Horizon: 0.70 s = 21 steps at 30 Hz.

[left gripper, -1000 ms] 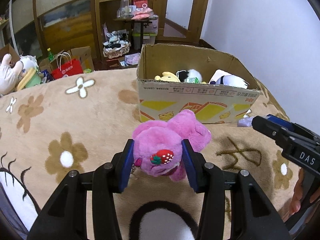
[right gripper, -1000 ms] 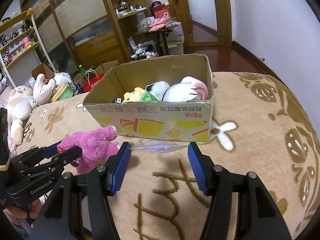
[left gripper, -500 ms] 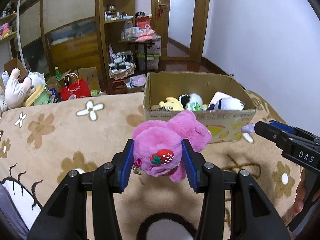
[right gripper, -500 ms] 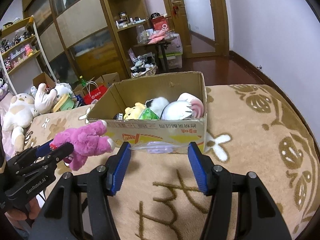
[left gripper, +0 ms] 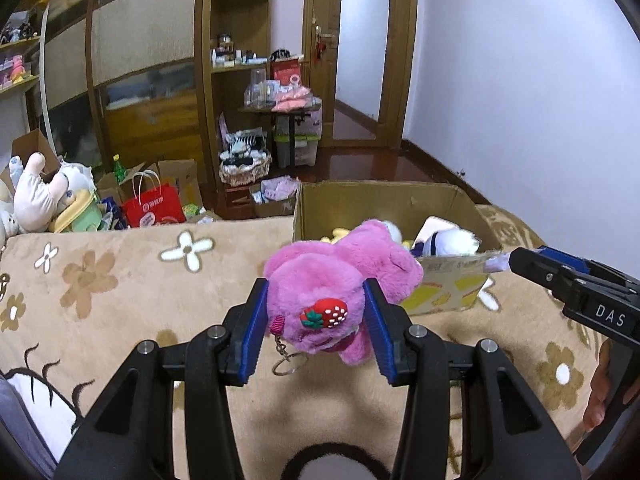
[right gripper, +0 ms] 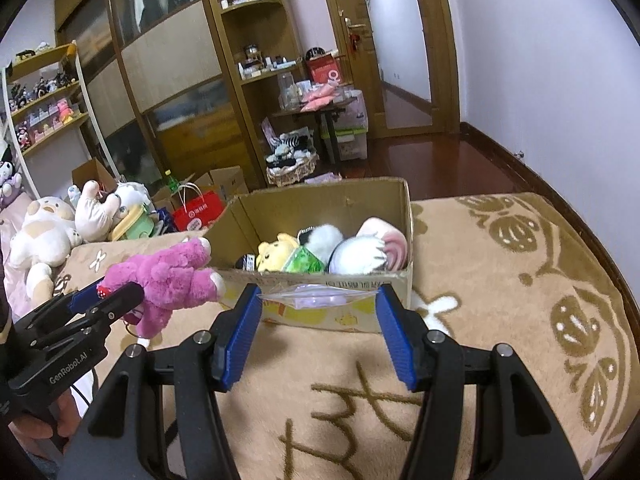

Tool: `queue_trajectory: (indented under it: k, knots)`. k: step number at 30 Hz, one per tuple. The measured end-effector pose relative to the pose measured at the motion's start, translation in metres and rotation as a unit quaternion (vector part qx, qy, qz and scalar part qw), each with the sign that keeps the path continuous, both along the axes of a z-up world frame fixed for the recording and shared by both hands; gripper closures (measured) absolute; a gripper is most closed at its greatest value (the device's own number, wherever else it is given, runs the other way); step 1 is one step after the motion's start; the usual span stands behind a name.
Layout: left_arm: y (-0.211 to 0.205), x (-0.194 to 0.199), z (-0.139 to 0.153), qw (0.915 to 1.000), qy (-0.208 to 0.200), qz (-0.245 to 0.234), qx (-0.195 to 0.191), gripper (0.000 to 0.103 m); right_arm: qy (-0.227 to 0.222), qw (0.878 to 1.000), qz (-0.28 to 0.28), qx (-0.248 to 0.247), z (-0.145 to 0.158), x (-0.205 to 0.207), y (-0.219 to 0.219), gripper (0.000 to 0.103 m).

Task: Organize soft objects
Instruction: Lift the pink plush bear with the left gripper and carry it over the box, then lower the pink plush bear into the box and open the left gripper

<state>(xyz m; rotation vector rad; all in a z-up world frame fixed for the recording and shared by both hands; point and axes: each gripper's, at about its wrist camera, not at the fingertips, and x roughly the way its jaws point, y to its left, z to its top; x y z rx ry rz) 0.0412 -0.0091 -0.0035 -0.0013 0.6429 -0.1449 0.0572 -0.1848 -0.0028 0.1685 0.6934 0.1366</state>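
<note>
A pink plush bear [left gripper: 340, 276] with a strawberry charm and a key ring hangs above the beige blanket, my left gripper [left gripper: 314, 296] shut on it. From the right wrist view the bear [right gripper: 168, 276] and the left gripper [right gripper: 112, 298] sit at the left, close to the box's near left corner. My right gripper [right gripper: 318, 294] is shut on a clear zip bag [right gripper: 320, 300] stretched between its blue pads, just in front of the cardboard box [right gripper: 320, 208]. That box [left gripper: 380, 200] holds several plush toys. The right gripper [left gripper: 532, 264] shows at the right edge of the left wrist view.
The beige flowered blanket [right gripper: 500, 280] runs on to the right of the box. Beyond its far edge are big plush toys [right gripper: 48, 232], a red paper bag [left gripper: 150, 210], cartons and wooden shelves [right gripper: 260, 80]. A hand [left gripper: 600, 392] grips the right tool.
Both grippers have risen and tipped up, with the bear and the bag lifted along. The box now sits lower in both views, and the bear overlaps its front edge.
</note>
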Motion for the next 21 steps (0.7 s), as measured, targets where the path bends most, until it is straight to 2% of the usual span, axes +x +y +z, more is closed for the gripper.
queue_trajectory:
  k: [11,21]
  knots:
    - [-0.006,0.012,0.035,0.9977,-0.064,-0.022,-0.004,0.058,-0.044,0.999,-0.006,0.010,0.027,0.013,-0.007,0.041]
    - [-0.019,0.047,0.034,0.9965,-0.070,-0.043,-0.007,0.058,-0.055,0.998,-0.007,0.023,0.028,0.040,-0.010,0.041]
